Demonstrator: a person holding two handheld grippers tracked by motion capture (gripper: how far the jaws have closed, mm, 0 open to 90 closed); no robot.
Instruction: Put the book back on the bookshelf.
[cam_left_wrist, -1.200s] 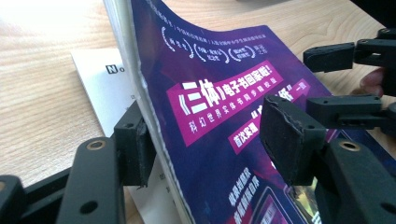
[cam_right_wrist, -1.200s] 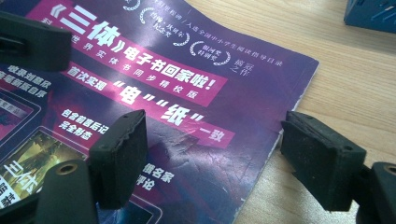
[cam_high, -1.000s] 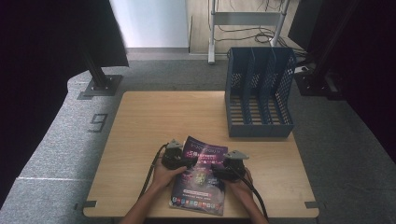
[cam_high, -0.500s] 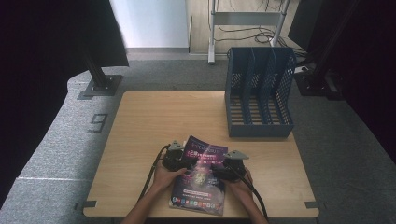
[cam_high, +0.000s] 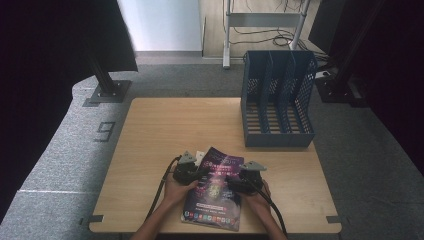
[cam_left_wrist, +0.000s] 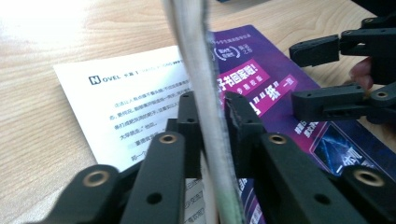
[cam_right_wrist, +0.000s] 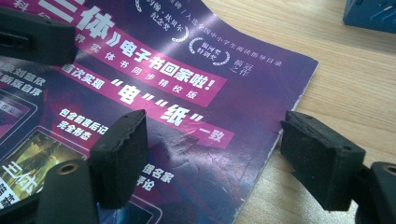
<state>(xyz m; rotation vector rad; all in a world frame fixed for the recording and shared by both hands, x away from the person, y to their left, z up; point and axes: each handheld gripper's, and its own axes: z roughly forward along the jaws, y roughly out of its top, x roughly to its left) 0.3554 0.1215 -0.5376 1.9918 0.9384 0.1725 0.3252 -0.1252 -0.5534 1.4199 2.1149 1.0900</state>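
Purple glossy magazine (cam_high: 215, 192), cover edge pinched by left tool (cam_left_wrist: 210, 135); right tool (cam_right_wrist: 210, 149) wide.

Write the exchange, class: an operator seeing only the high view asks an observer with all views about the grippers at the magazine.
Operator: Left side, anything caught?
Observer: Yes. The left gripper has just been closing, and its fingers pinch lifted pages of the magazine.
Operator: And on the right?
Observer: The right gripper is open, with one finger over the cover and one over the table, straddling the magazine's edge.
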